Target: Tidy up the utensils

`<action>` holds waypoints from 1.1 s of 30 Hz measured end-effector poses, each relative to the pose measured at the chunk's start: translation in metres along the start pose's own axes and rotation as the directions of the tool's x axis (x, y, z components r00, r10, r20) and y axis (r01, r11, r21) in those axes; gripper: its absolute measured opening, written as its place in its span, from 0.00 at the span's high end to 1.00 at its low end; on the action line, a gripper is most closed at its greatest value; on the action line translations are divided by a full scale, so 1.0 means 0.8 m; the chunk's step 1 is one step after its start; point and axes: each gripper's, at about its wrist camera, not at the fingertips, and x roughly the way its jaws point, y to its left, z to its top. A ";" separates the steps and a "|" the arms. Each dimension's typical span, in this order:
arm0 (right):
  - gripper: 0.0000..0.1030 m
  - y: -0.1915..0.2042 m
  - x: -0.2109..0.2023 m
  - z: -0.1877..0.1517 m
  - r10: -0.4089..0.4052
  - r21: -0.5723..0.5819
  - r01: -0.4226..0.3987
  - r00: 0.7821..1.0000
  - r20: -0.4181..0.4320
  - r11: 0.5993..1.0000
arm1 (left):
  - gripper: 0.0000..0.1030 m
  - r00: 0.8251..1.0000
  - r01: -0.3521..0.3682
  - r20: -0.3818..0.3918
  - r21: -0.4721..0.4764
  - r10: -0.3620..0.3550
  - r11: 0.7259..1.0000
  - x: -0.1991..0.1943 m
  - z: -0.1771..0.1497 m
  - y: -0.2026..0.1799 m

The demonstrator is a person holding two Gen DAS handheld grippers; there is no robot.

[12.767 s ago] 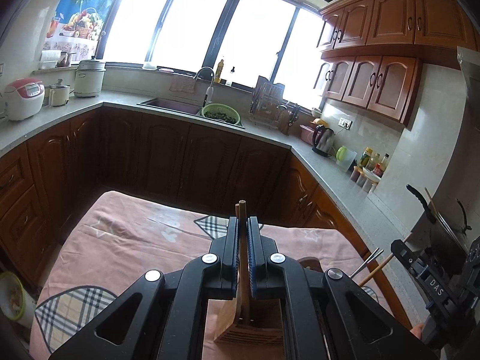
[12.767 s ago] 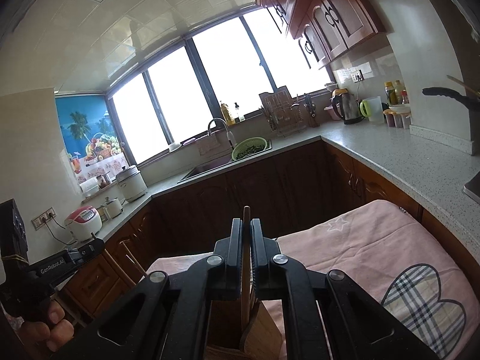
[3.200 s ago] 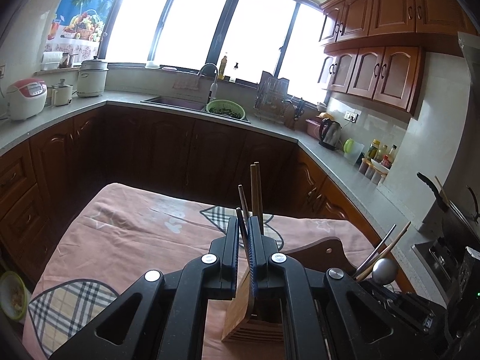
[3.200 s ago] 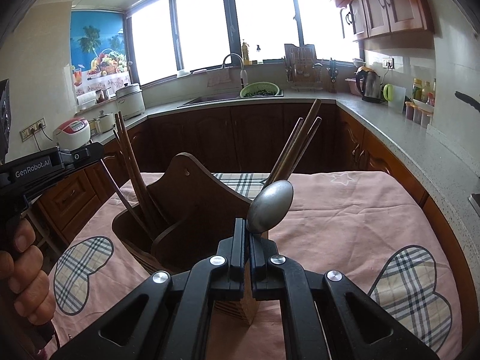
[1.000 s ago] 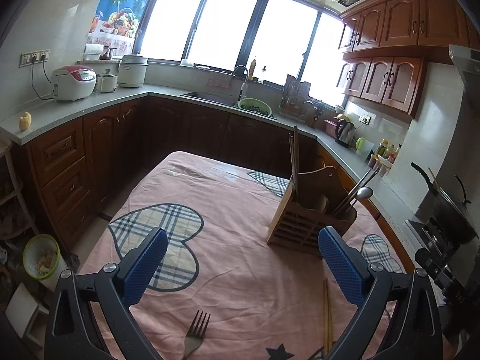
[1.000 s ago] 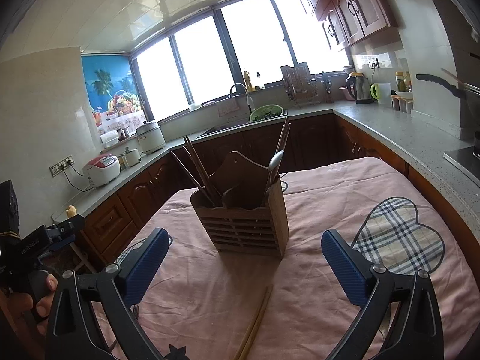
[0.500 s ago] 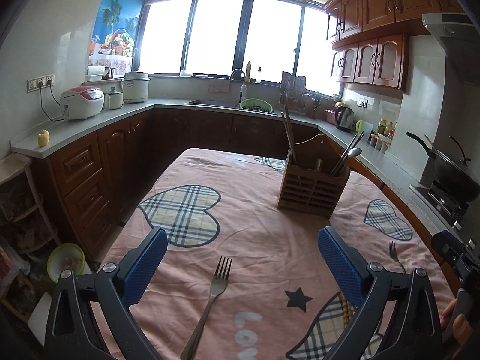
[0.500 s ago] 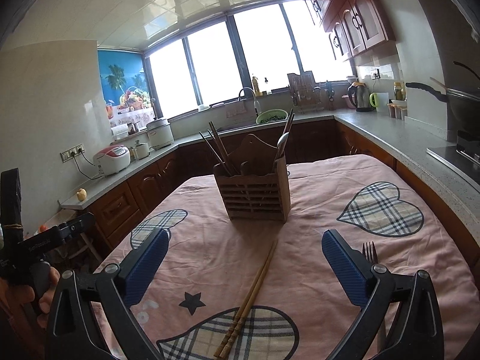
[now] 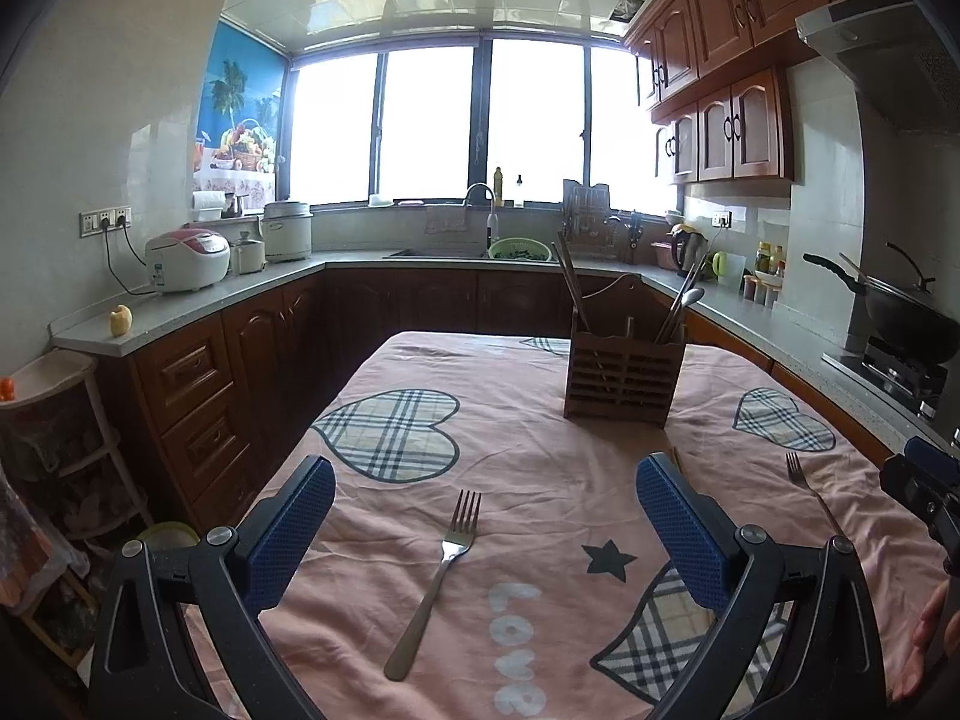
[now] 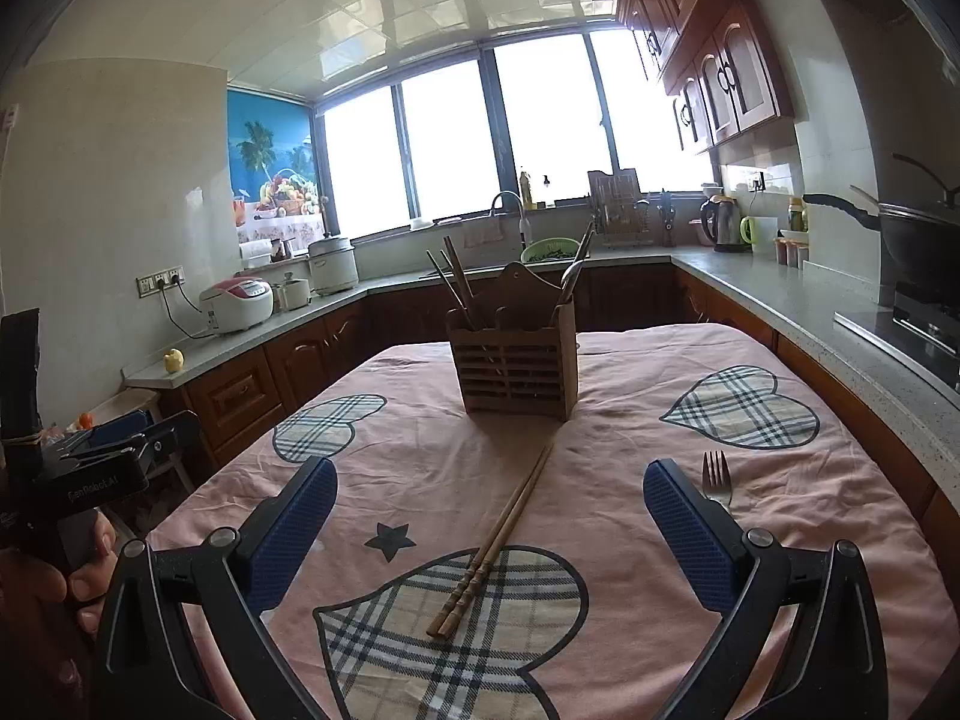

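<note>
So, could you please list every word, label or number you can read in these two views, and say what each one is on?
"Love" (only "Lov" is clearly legible): white letters on the pink tablecloth, left wrist view.
"GenRobot.AI": small light lettering on the body of the left gripper, seen from the right wrist view.
Rice cooker label: too small to read.
Bottles and jars on the counter: too blurred to read.

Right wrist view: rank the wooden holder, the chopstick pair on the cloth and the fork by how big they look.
1. Holder, the bulkiest though farthest away.
2. Chopstick pair, longest in the frame but thin; being nearer the camera inflates it.
3. Fork, only its head shows; the rest hides behind the right gripper, so its real size is unsure.
</note>
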 end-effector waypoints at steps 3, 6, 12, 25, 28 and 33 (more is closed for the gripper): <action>0.00 0.006 -0.011 0.010 0.018 -0.033 -0.017 1.000 0.019 0.999 | 0.01 1.000 0.018 0.003 0.070 -0.018 0.997 -0.007 0.006 -0.007; 0.00 0.012 -0.030 0.033 0.024 -0.092 -0.020 0.999 0.048 0.996 | 0.01 0.999 0.045 -0.024 0.124 -0.043 0.991 -0.011 0.005 -0.015; 0.00 0.020 -0.064 0.040 0.002 -0.104 0.011 0.992 0.123 0.995 | 0.01 0.998 0.045 -0.048 0.097 -0.041 0.994 -0.021 -0.020 -0.024; 0.00 0.014 -0.027 -0.072 -0.102 -0.035 0.106 0.991 0.090 0.994 | 0.01 0.999 0.012 -0.039 0.080 -0.009 0.997 -0.035 -0.062 -0.029; 0.00 0.009 -0.028 -0.075 -0.111 -0.028 0.114 0.990 0.085 0.993 | 0.01 0.999 0.018 -0.048 0.080 -0.014 0.997 -0.035 -0.063 -0.027; 0.00 0.006 -0.030 -0.077 -0.114 -0.015 0.115 0.990 0.082 0.993 | 0.01 0.999 0.019 -0.047 0.086 -0.015 0.996 -0.040 -0.065 -0.029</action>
